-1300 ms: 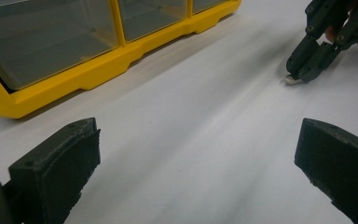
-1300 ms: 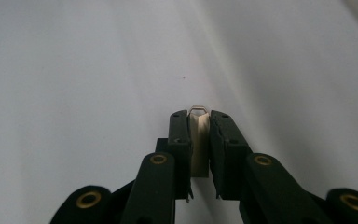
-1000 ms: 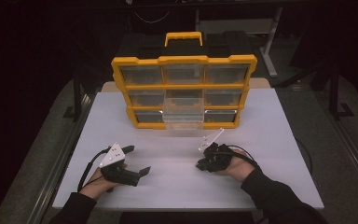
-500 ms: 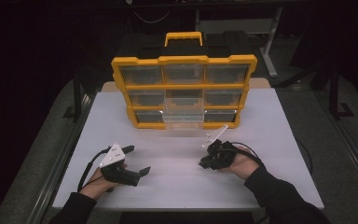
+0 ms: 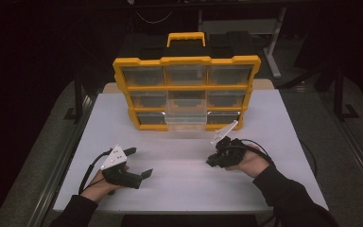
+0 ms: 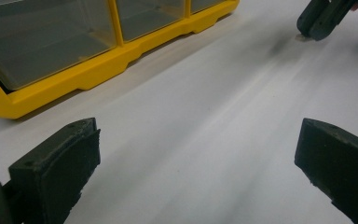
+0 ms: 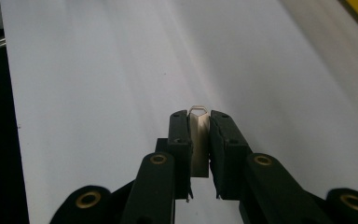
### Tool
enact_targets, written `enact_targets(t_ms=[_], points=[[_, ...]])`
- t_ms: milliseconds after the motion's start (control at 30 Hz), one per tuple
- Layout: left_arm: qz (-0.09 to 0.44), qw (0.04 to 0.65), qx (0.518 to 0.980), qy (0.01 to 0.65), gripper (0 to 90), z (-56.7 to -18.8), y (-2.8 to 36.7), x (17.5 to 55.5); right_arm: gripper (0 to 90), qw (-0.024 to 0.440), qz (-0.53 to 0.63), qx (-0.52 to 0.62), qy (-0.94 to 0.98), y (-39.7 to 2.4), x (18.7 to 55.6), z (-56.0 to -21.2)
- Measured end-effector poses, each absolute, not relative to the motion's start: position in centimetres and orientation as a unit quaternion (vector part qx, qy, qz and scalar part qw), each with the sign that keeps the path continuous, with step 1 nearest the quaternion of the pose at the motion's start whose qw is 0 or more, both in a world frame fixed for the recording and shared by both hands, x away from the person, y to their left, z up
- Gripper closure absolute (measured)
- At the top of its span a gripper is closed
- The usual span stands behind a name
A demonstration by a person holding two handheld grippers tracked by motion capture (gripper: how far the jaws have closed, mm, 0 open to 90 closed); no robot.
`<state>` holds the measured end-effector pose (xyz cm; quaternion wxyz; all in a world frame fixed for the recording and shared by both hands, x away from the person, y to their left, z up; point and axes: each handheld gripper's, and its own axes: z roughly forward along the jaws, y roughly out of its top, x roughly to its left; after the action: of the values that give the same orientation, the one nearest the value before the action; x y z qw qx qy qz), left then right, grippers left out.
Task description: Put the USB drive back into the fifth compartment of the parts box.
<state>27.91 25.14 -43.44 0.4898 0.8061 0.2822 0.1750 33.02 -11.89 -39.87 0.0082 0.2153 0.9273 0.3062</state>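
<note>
From the high view my left gripper [image 5: 139, 163] rests on the near left of the white table [image 5: 179, 189], its jaws spread wide with nothing between them, while my right gripper [image 5: 213, 160] sits near right, just in front of the yellow organizer [image 5: 186, 61]. That organizer stands at the far middle of the table, and its clear centre drawer [image 5: 185, 115] is pulled partway out toward me. In the left gripper view the two black pads [image 6: 60, 172] stand well apart over bare table, the organizer's yellow base [image 6: 98, 70] lies far left, and my other gripper's tip [image 6: 319, 18] shows far right with a pale scrap under it. In the right gripper view my jaws are pressed together on a small silvery metal clip [image 7: 199, 135], held upright and narrow, its bent end poking just past the pad tips. I judge the danger lies in that thin hold: the clip is slick and gripped only by its flat sides, so a tilt or jolt on the way to the open drawer could let it twist or slide out, and it could bounce off the smooth table.
</note>
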Motion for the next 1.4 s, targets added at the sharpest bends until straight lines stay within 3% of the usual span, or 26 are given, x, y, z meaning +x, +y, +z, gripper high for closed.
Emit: enact_targets(t_ms=[1400], points=[[0.173, 0.488, 0.808, 0.282, 0.0, -43.6, 25.0, 27.9, 77.9, 0.021, 0.308, 0.205, 0.929, -13.2, 35.1, -32.9]])
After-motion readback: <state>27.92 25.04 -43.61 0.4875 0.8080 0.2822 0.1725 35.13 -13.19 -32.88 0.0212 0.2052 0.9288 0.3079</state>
